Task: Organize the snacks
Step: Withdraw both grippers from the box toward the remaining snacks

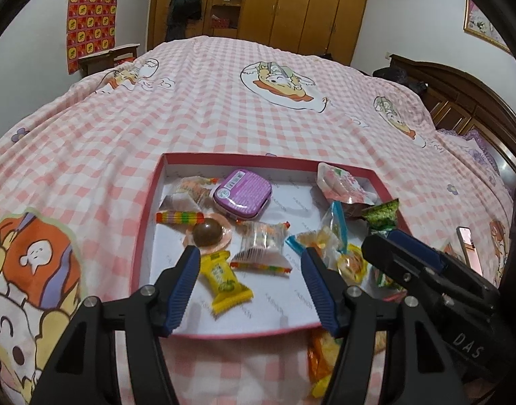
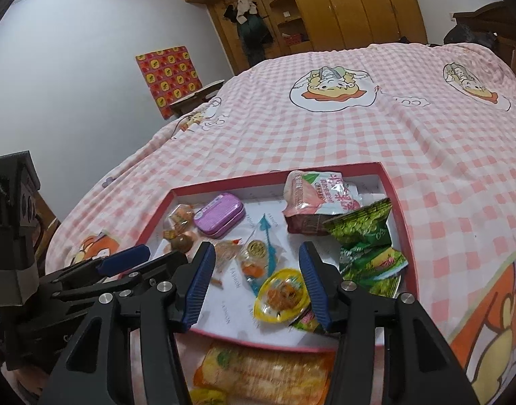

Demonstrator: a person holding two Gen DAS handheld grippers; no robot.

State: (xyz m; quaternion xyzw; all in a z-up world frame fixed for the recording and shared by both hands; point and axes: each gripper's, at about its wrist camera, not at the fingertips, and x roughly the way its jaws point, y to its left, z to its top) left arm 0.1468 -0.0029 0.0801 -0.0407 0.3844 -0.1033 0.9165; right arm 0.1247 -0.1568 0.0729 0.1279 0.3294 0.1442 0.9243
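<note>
A shallow red box (image 1: 146,209) with a white floor lies on the bed and holds several snacks: a purple tin (image 1: 241,193), a chocolate ball (image 1: 208,233), a yellow candy (image 1: 224,278), green packets (image 2: 365,233) and a yellow jelly cup (image 2: 281,295). My left gripper (image 1: 251,263) is open and empty over the box's near half, with the yellow candy between its fingers. My right gripper (image 2: 256,265) is open and empty above the jelly cup; it also shows in the left wrist view (image 1: 389,239). An orange cracker pack (image 2: 268,371) lies on the bed in front of the box.
The bed carries a pink checked cover (image 1: 224,111) with cartoon prints. A phone (image 1: 468,249) lies on the bed to the right of the box. A wooden wardrobe (image 1: 291,10) and a headboard (image 1: 460,101) stand beyond.
</note>
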